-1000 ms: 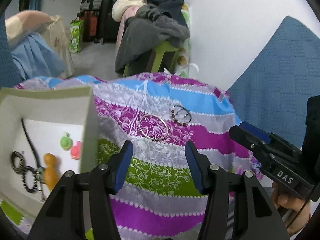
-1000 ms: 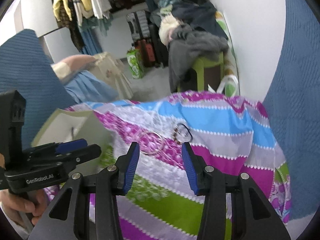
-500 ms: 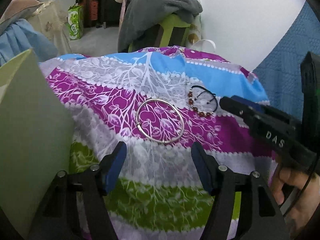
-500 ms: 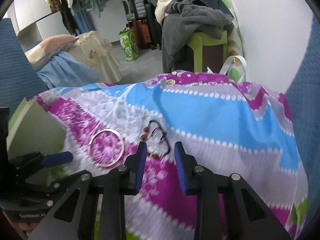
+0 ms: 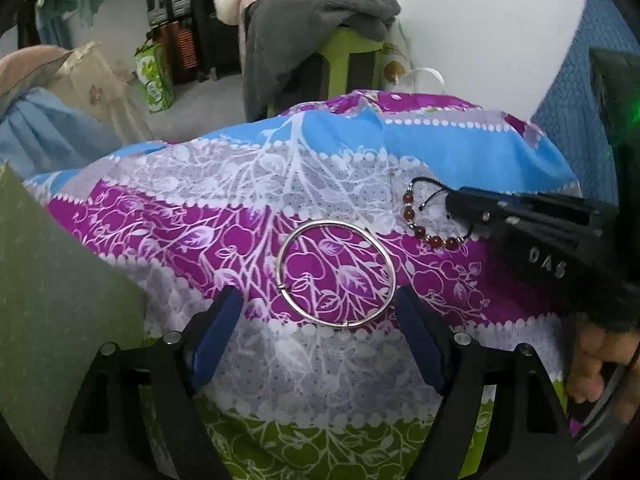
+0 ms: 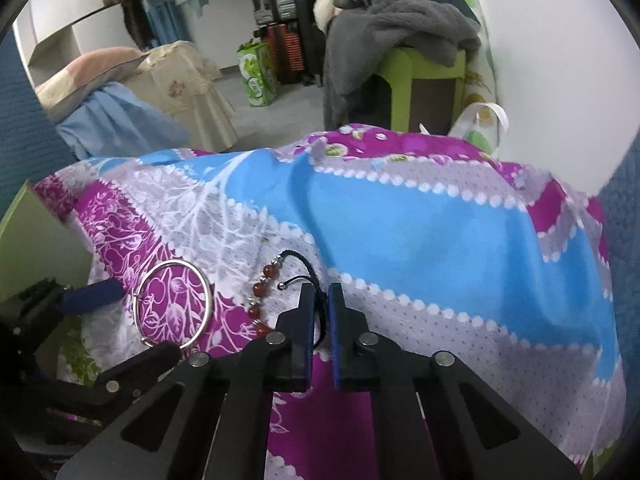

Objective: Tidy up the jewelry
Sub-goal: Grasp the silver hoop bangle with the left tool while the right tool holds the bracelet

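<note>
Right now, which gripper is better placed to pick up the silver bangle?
Left. The left gripper is open, its blue fingers either side of the bangle lying flat on the cloth. The right gripper has just closed on the bead bracelet's black cord.

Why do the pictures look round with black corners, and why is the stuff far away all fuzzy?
Both wrist views are fisheye, so the edges curve and go dark. In the left wrist view the silver bangle is sharp, while the grey clothes pile behind is soft, and a green glow flares at the right edge. In the right wrist view the beaded bracelet is clear; the white wall looks washed out.
</note>
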`<state>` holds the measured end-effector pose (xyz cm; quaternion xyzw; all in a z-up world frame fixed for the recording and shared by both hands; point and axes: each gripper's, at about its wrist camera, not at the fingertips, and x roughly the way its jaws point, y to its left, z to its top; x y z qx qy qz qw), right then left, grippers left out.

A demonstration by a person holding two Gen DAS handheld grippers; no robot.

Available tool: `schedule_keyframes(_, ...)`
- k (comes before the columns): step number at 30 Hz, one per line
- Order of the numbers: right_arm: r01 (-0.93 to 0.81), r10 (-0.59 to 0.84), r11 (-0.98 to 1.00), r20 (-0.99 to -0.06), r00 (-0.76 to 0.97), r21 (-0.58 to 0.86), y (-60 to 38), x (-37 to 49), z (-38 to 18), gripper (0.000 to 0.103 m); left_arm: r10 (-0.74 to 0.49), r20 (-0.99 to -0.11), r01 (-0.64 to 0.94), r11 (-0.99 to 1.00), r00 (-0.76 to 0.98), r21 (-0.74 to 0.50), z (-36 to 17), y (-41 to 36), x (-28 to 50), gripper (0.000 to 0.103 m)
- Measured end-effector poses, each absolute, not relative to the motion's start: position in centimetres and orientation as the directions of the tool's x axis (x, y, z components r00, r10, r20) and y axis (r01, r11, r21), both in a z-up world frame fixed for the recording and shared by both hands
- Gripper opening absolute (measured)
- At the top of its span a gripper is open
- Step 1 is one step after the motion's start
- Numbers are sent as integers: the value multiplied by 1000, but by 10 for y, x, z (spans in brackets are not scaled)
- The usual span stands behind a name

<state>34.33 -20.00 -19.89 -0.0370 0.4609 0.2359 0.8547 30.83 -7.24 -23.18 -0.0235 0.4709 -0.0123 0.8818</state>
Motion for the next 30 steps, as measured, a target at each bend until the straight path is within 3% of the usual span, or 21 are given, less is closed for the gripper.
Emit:
schedule_keyframes(11,-420,397,889,-766,506,183,-215,330,-180,3,-7,-815,72,996,580,43,-232,-88,312,79)
schedule_keyframes(23,-409,393,891,-783,482,196,-215,332,-188,3,-42,-818,109,994,574,26,-238,-92,319,79)
schedule_keyframes(26,-408,390,892,-786,479,194,-214,330,-187,3,-55,-826,133,991,561,25,-236,-97,323,70)
schedule_keyframes(30,-407,394,891,-791,468,203,-213,325,-185,3,-63,-829,159,987,556,31,-235,-101,322,68)
